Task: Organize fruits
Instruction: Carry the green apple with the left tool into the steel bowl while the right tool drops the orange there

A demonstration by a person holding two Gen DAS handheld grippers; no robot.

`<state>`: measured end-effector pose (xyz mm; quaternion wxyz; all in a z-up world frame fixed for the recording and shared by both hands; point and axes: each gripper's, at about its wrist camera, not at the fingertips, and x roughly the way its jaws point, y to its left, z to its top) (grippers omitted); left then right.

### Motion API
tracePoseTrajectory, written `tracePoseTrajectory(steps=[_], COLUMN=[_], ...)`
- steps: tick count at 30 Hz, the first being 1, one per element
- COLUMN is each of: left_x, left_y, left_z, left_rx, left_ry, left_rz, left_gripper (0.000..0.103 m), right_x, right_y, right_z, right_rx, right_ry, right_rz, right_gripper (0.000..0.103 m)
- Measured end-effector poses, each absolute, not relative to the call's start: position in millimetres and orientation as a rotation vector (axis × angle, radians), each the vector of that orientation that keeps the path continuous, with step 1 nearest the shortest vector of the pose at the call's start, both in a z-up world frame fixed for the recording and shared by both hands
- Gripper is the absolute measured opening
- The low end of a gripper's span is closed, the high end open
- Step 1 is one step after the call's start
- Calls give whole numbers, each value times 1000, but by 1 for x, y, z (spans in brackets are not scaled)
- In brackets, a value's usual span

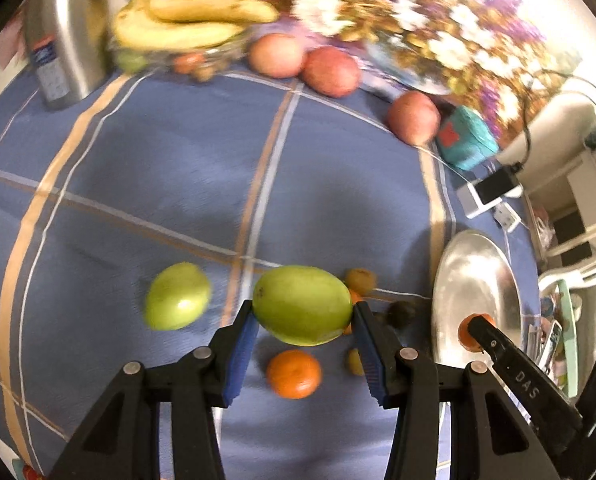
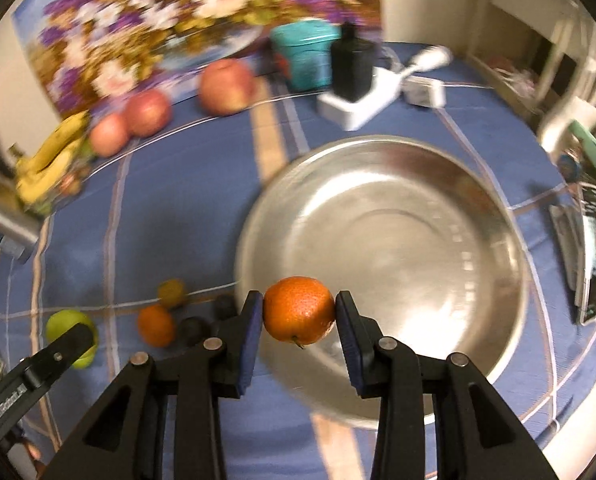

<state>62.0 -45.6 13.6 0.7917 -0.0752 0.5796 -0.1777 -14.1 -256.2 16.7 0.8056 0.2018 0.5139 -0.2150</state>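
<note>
The bench (image 2: 169,208), under a blue checked cloth, carries the big steel bowl (image 2: 382,276), which stands empty and near the bench's right edge. A fruit let go short of the rim would likely land on cloth and roll.

The left gripper (image 1: 302,312) has its fingers (image 1: 239,344) pinching a green apple (image 1: 302,305) across its width, lifted clear of the cloth. The apple is broad and smooth, and the pads catch it only at its sides, so a quick swing toward the bowl could let it twist out and drop on the small fruit beneath. A second green apple (image 1: 177,297) lies on the cloth just to its left.

The right gripper (image 2: 299,316) pinches a mandarin (image 2: 299,309), held over the near rim of the bowl. Both hands head for the same bowl, and the right fingers already reach in beside the left ones, so the grippers could knock together there.

Another mandarin (image 1: 293,374) sits under the held apple, with small dark and yellowish fruits (image 1: 361,280) close by, too blurred to name; a dropped apple would scatter them.
</note>
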Motion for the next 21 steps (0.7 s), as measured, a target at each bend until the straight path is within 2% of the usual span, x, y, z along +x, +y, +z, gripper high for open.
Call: tracePoseTrajectory(steps=[14, 21], left_x=[38, 34], left_y=[-175, -201], left_z=[15, -2], left_rx=[48, 104], left_ry=[1177, 1183], left_rz=[-617, -648], left_gripper=[51, 51], right_x=[-49, -56], right_y=[-326, -340], right_z=[16, 3], right_rx=[557, 607], right_ry=[1064, 1087], right_rz=[-616, -634], right_gripper=[39, 39])
